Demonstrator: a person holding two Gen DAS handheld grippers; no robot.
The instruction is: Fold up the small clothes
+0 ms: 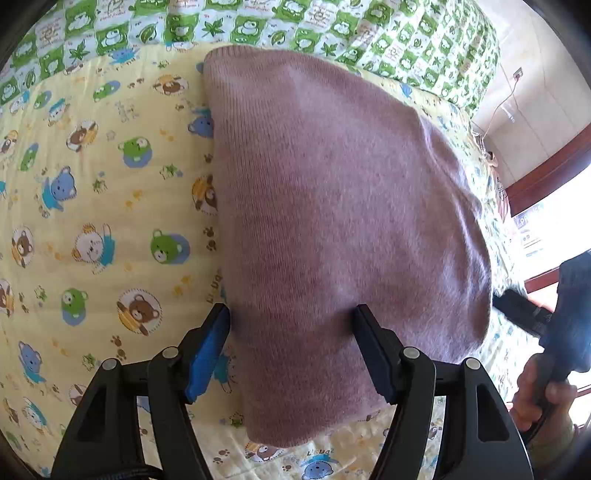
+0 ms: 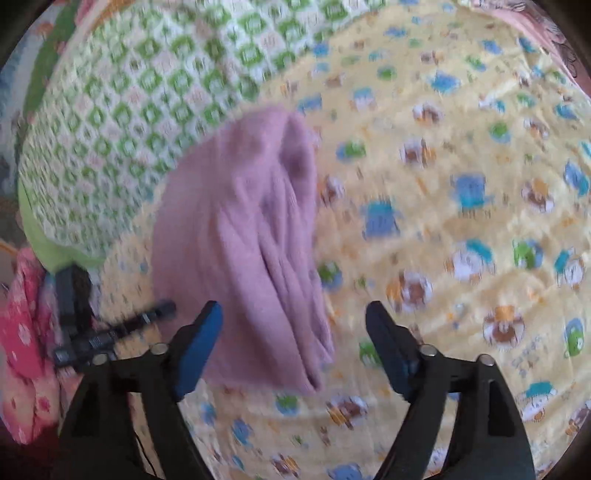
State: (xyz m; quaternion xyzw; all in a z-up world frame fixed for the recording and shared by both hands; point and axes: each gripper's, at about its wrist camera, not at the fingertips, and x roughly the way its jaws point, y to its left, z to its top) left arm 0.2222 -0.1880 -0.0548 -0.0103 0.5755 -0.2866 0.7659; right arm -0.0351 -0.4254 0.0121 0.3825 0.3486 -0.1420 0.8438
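Note:
A mauve knitted garment [image 1: 332,221] lies folded on a yellow bear-print quilt [image 1: 92,221]. My left gripper [image 1: 291,314] is open, its jaws wide apart just above the garment's near part, holding nothing. In the right wrist view the same garment [image 2: 240,240] lies folded with stacked edges showing along its right side. My right gripper [image 2: 293,312] is open and empty, above the garment's near end. That view is blurred by motion. The right gripper and the hand holding it also show at the right edge of the left wrist view [image 1: 561,317].
A green and white frog-print quilt [image 1: 258,22] lies along the far side of the bed and shows in the right wrist view [image 2: 129,103]. A pink floral cloth [image 2: 22,332] sits at the left. A wall with a cable [image 1: 517,92] and a window [image 1: 554,221] are to the right.

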